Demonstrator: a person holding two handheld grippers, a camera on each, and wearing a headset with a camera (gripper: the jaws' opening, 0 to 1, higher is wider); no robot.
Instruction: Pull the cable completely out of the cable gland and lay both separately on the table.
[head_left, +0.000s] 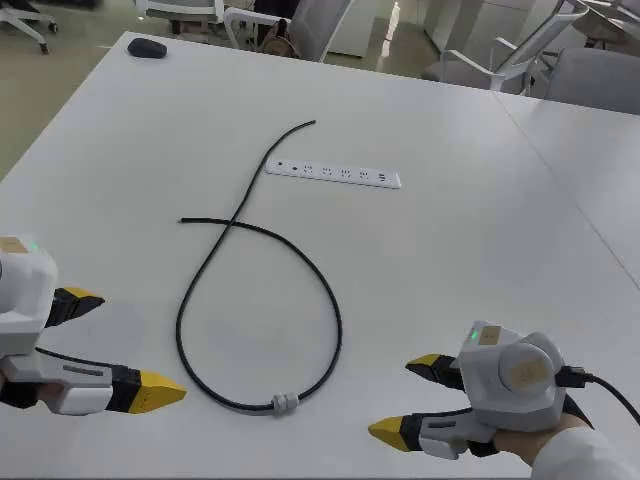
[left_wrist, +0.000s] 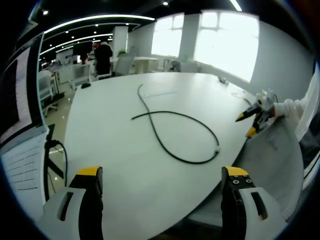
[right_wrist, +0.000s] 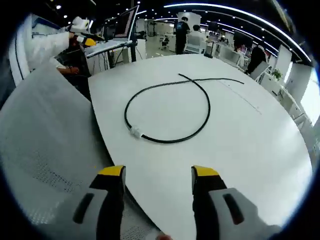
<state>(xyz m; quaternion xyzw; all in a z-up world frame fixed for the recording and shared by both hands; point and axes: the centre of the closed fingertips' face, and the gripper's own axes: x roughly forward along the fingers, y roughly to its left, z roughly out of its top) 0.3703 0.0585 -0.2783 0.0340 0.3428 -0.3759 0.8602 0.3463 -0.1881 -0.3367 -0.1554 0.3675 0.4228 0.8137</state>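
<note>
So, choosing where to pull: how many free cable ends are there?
2. The far end lies just past the power strip; the left end lies left of where the cable crosses itself. The gland sits on the loop's near side.

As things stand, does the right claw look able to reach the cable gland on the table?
Probably yes: the right claw is open, the cable gland sits on the cable close beside it, and only bare table lies between them.
</note>
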